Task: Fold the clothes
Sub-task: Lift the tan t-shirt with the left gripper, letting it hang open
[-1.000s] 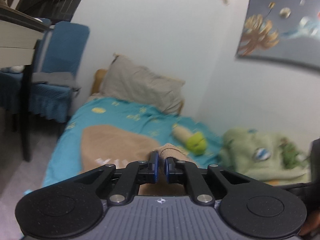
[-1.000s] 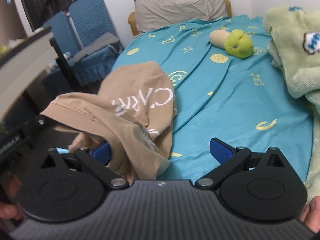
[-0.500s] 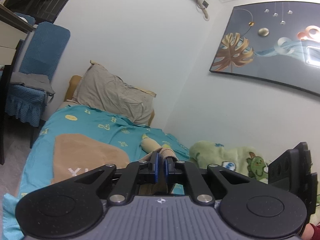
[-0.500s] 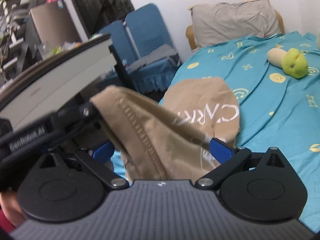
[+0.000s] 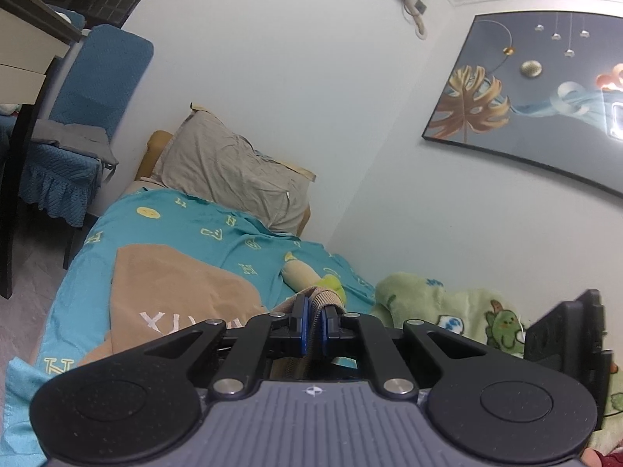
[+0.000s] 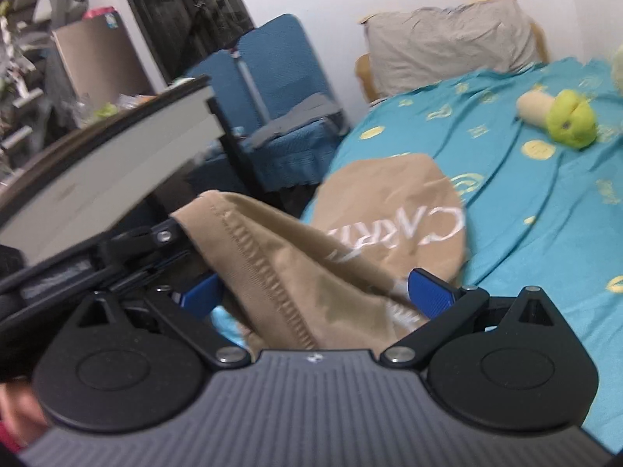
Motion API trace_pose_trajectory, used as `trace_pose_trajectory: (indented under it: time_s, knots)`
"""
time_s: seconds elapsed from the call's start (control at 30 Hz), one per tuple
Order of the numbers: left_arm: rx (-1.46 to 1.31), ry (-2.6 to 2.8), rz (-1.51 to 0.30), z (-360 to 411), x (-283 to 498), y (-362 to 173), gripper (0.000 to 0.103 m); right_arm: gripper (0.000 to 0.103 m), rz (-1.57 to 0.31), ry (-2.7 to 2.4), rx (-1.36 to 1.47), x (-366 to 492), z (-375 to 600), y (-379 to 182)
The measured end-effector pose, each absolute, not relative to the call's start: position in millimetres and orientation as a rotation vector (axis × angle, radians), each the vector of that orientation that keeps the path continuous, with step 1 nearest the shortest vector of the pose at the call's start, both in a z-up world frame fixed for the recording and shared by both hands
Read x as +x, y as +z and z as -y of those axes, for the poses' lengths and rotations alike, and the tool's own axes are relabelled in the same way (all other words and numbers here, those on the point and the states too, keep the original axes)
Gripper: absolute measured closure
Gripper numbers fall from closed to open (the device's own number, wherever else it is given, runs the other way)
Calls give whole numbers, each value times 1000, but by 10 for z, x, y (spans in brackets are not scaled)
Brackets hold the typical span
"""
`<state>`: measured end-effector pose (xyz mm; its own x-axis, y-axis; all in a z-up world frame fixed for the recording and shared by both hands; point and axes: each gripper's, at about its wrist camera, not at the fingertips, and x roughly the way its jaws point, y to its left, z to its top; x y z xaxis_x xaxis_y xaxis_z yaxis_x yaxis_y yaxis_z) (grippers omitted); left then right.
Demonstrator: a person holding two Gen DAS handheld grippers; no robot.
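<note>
Right gripper (image 6: pixel 317 292) jaws wide apart, tan shirt (image 6: pixel 350 241) hem draped between them, unclamped. Left gripper (image 6: pixel 171 241) pinches hem corner. Rest lies on teal bedsheet (image 6: pixel 545 210).

One tan garment (image 6: pixel 389 210), one grey pillow (image 5: pixel 233 179), one plush toy (image 6: pixel 560 116), two blue chairs (image 6: pixel 272 78), one framed picture (image 5: pixel 537 97), two grippers (image 5: pixel 312 327)

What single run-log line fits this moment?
left gripper: shut on tan shirt | right gripper: open, shirt between jaws | shirt partly on bed
</note>
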<state>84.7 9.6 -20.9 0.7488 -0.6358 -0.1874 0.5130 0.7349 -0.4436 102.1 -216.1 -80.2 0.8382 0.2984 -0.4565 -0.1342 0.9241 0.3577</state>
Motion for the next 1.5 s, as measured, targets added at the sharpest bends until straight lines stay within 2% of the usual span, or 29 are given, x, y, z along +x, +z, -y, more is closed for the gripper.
trace_pose_trajectory:
  time_s: [0.2,0.4,0.47,0.63,0.7,0.8,0.97,1.07,1.13,1.27,1.37,1.47,1.5]
  knots:
    - [-392,-516,-294,-150,787,-223,99,0,-635,-26,292,1099,2265,-965]
    - [-483,-414,-229,-358,753,-162,100,0,-811,-10,338,1128,2477,-1057]
    - [-495,-423,-232,-397,759,-134,99,0,-751,-120,330,1052,2549,-985]
    - [-398,-502,-229,-217,693,-61,99,0,-428,-392,213,735,2605,-597]
    - [-382,-540,-221,-135,649,-39,99,0,-397,-421,182,720,2605,-587]
    - [-388,-573,-226,-92,612,-45,99,0,-499,-349,202,868,2643,-722]
    - [-391,-580,-231,-99,593,-80,99,0,-751,-137,399,1267,2651,-1095]
    - [-381,-565,-245,-102,604,-93,99,0,-775,-168,325,1334,2544,-1166]
    - [-366,-547,-270,-100,633,-119,99,0,-704,-313,275,1246,2635,-1069]
    - [-316,-523,-332,-20,706,-212,93,0,-542,-461,410,987,3009,-936]
    - [-247,-497,-381,80,772,-303,86,0,-544,-495,464,951,3139,-1012]
    - [-176,-465,-463,156,856,-439,84,0,-569,-494,485,1039,3168,-1085]
    - [-150,-452,-496,177,886,-493,80,0,-567,-485,485,1048,3160,-1084]
